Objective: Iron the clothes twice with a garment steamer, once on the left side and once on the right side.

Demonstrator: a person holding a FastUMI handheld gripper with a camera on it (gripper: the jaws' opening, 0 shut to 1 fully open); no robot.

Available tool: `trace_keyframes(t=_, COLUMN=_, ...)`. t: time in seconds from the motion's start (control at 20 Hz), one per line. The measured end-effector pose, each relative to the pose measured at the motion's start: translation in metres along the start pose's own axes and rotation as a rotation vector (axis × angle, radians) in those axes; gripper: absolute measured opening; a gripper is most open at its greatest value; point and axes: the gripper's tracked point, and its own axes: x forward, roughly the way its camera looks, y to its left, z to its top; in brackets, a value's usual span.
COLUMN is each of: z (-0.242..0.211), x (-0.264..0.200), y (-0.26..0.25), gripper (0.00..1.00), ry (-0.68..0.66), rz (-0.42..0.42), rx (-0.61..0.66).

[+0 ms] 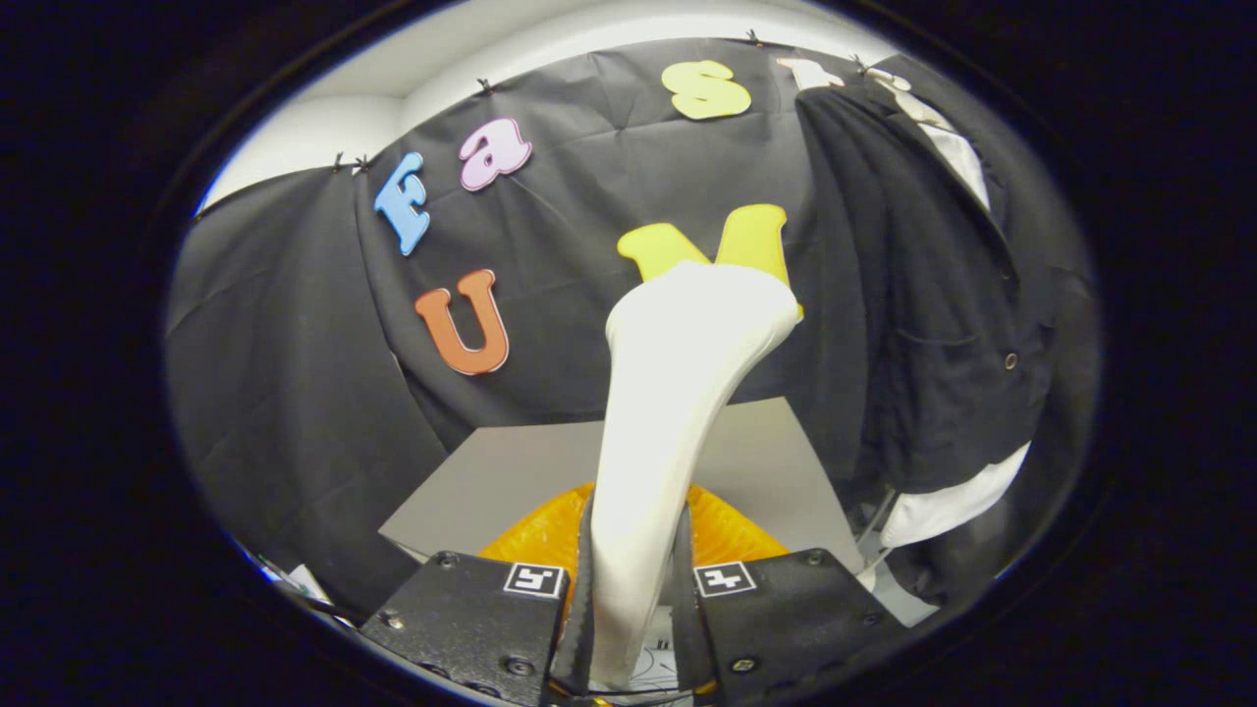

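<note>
Both fingers [687,609] of the hand-held gripper [631,589] clamped on the white garment steamer [678,393], dark clothes [913,295] beyond, rightward.

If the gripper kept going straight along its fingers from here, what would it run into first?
The gripper is shut on the white steamer, whose head leads. Straight ahead is the booth's black cloth wall, so the steamer head would probably touch that first. The dark garment hangs off to the side. Depth is unclear.

Smooth, glossy plastic on the garment steamer [678,393], clamped between the jaws of the gripper [633,589]; matt, soft cloth on the dark garment [913,295]; smooth matt counter [491,481]; ribbed, translucent orange base [540,535].
</note>
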Motion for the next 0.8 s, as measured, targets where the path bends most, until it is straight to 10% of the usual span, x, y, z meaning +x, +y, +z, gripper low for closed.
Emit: trace_keyframes(t=0.8, z=0.006, x=-0.185, y=-0.121, gripper=0.35, ry=-0.204, rz=-0.207, rx=-0.028)
